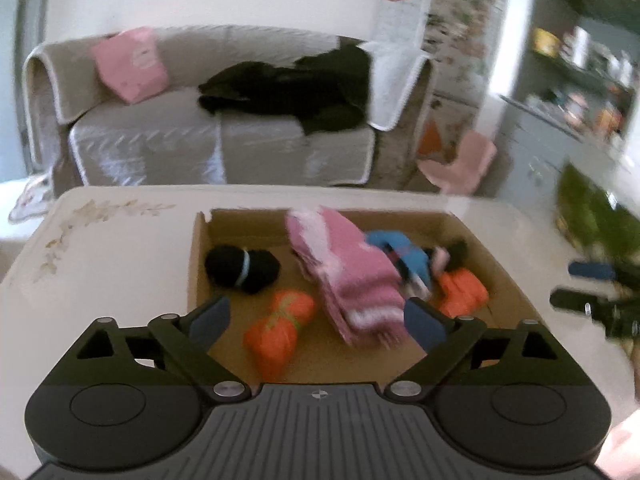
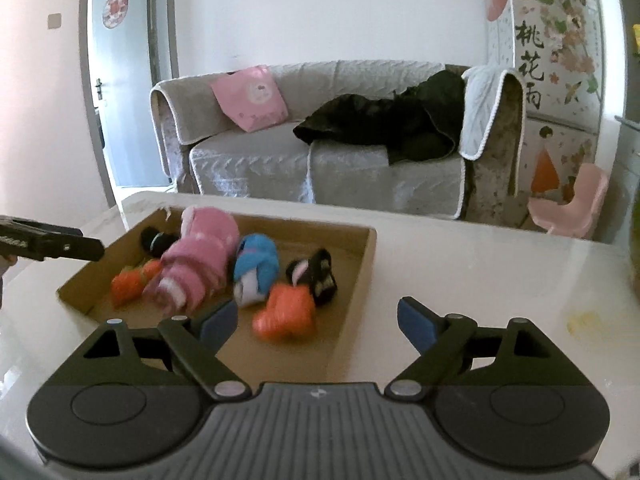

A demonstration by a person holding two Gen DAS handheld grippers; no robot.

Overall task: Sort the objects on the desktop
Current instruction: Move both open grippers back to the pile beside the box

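Observation:
A shallow cardboard box (image 1: 198, 264) (image 2: 360, 264) sits on the white table (image 1: 100, 260) and holds rolled sock bundles. In it are a pink one (image 1: 352, 276) (image 2: 200, 264), a black one with a blue band (image 1: 240, 268), a blue one (image 1: 404, 252) (image 2: 256, 264), a black patterned one (image 2: 320, 276) and orange ones (image 1: 280, 328) (image 2: 286, 314). My left gripper (image 1: 316, 320) hangs open above the box's near end, with an orange bundle below its gap and the pink one beside its right finger. My right gripper (image 2: 318, 322) is open over the box's near right corner, gripping nothing.
Behind the table stands a grey sofa (image 2: 320, 168) with a pink cushion and dark clothes. To the right are a pink chair (image 2: 568, 204) and a tall cabinet with a flowered cover (image 2: 552, 60). Green leaves (image 1: 592, 216) lie at the table's right end.

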